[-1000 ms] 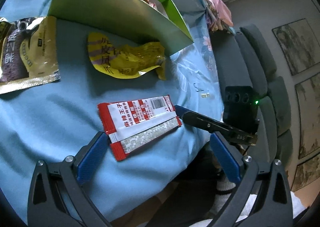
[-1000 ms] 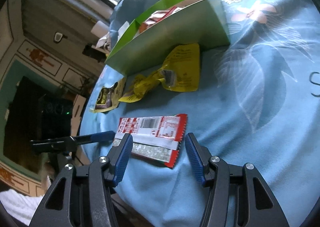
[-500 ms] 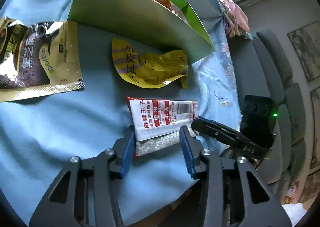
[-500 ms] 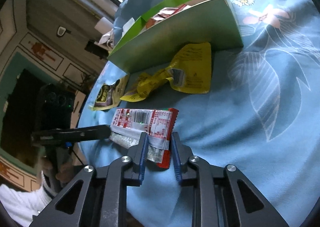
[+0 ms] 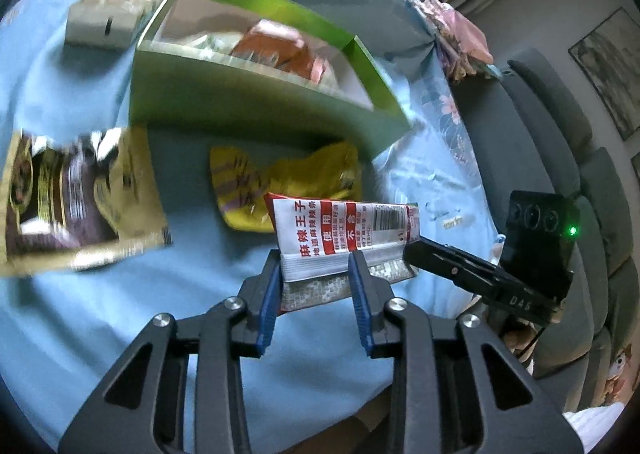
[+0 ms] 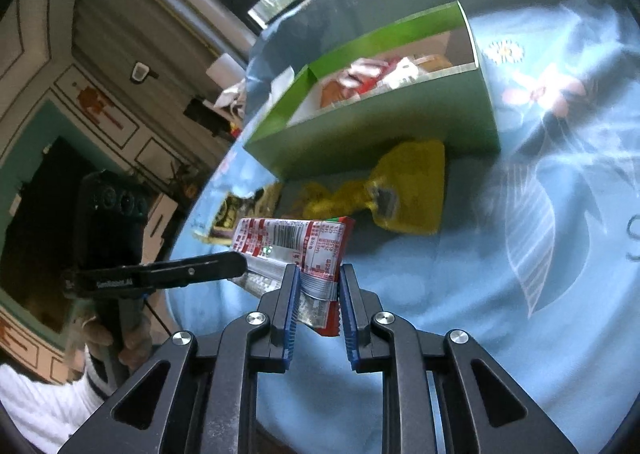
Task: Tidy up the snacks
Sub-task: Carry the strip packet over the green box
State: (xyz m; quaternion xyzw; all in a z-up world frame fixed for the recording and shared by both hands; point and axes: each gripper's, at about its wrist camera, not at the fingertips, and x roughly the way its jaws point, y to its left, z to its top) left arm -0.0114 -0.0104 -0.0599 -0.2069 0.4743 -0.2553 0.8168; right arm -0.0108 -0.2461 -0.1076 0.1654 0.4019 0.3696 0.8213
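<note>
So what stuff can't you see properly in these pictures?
- Snacks inside the green box: left wrist view, blurred, its front wall hides most.
- Brown-and-gold packet: left view, smeared; right wrist view, mostly behind the red-and-white packet.
- White box: left view, blurred; contents unclear.

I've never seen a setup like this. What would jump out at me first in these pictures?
Probably the red and white snack packet, pinched at each end by blue-padded fingers: the left gripper has one end, its jaws closing, and the right gripper the other, above the blue cloth. Behind it stands an open green box with snacks inside, and a crumpled yellow packet lies in front of it.
</note>
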